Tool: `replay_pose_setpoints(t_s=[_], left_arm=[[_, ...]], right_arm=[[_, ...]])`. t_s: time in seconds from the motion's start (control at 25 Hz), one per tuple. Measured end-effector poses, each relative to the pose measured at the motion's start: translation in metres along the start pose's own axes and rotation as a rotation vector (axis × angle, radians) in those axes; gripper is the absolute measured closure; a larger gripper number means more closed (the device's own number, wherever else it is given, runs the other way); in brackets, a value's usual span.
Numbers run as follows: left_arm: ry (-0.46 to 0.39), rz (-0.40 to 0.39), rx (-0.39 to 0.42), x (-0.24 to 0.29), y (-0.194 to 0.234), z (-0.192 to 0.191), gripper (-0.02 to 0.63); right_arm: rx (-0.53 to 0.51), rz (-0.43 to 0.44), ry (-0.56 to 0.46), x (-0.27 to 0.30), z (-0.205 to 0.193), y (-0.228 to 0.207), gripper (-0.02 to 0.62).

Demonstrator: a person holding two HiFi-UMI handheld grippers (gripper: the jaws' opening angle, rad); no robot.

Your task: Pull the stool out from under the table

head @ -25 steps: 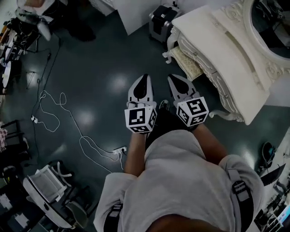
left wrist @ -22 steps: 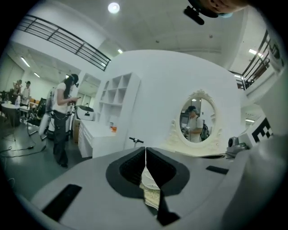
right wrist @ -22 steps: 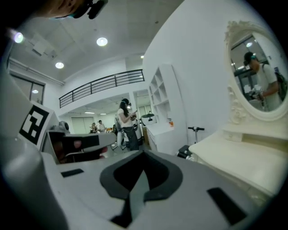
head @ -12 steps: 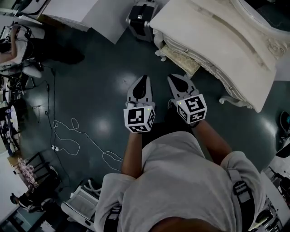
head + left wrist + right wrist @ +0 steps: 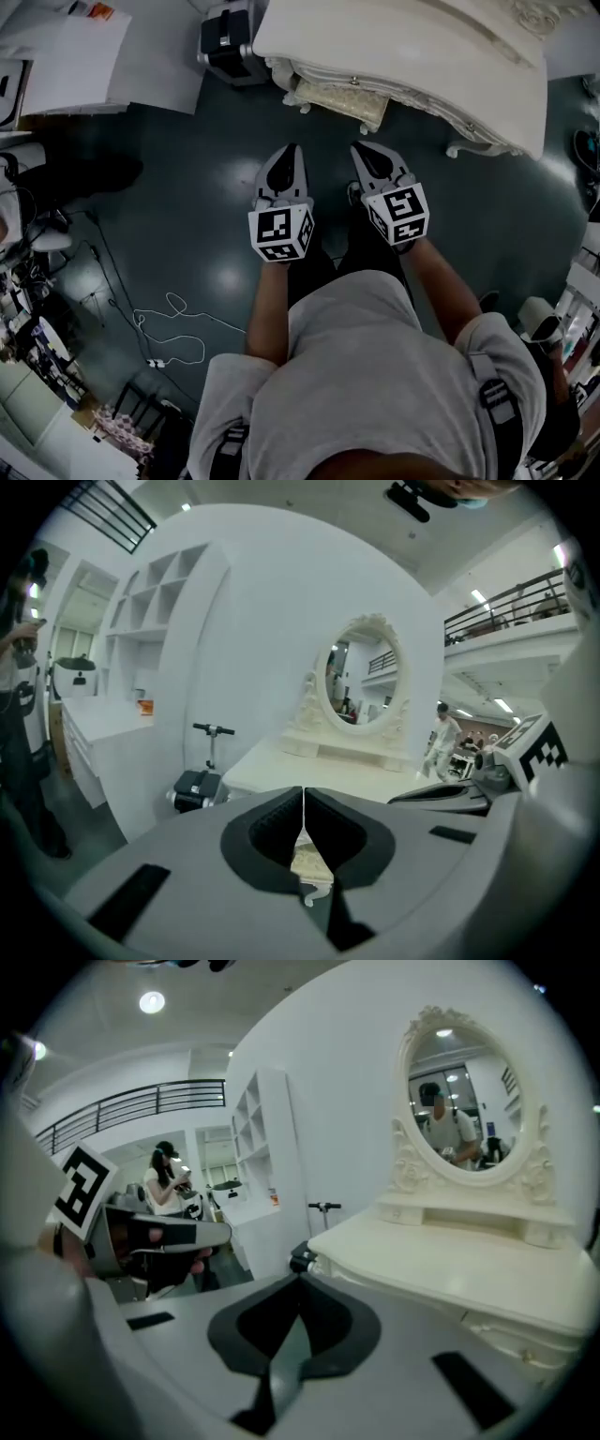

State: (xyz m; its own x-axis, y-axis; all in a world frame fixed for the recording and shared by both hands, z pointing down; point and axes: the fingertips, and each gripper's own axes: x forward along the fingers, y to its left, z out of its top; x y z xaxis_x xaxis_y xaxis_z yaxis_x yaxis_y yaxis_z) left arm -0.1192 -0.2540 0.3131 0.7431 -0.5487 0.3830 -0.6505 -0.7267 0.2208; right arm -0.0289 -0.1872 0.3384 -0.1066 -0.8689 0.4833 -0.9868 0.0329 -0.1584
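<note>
The stool [image 5: 339, 97] has a cream patterned cushion and white carved legs. It stands partly tucked under the front edge of the white dressing table [image 5: 403, 42], at the top of the head view. My left gripper [image 5: 288, 155] and right gripper [image 5: 366, 153] are held side by side over the dark floor, a short way in front of the stool, touching nothing. Both are shut and empty. In the left gripper view the shut gripper [image 5: 303, 803] lets a sliver of the stool [image 5: 309, 862] show below the tips. In the right gripper view the gripper [image 5: 298, 1288] points at the table [image 5: 469, 1265] with its oval mirror [image 5: 464, 1115].
A black folded scooter [image 5: 225, 39] stands at the table's left end. White panels [image 5: 103, 56] lie beyond it. A white cable [image 5: 173, 328] trails on the floor at my left. Chairs and clutter line the left edge, more gear the right edge [image 5: 544, 323].
The head view has swung round: the table now runs across the top instead of the upper right, and the stool lies straight ahead. Both grippers keep their pose and stay shut.
</note>
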Motion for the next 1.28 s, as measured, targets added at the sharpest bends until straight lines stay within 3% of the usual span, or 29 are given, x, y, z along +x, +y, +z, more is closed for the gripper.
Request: replay_pose_setpoints(t_s=[0.24,0.36,0.48,0.6,0.84,1.28], left_arm=[[0.083,-0.124,0.047,0.024,0.024,-0.025,0.595],[0.122,-0.180,0.067,0.040,0.024,-0.051,0.595],[0.179,-0.215,0.025,0.055,0.021,-0.082,0.595],[0.182,-0.242,0.016,0.074,0.013,-0.104,0.595],[0.210,-0.272,0.114,0.101,0.016,-0.158,0.595],[0.277,-0.192,0.128,0.146,0.043,-0.250,0.595]], right_arm=[[0.115,-0.252,0.008,0.002,-0.039,0.002,0.580],[0.156,-0.317,0.015,0.005,-0.067,-0.005,0.580],[0.164,-0.370,0.055,0.010,-0.105,-0.018,0.580],[0.149,-0.389,0.074,0.025,-0.131,-0.044,0.580],[0.113,-0.381,0.127,0.046,-0.187,-0.082,0.580],[0.115,-0.354,0.181,0.059,-0.254,-0.125,0.580]])
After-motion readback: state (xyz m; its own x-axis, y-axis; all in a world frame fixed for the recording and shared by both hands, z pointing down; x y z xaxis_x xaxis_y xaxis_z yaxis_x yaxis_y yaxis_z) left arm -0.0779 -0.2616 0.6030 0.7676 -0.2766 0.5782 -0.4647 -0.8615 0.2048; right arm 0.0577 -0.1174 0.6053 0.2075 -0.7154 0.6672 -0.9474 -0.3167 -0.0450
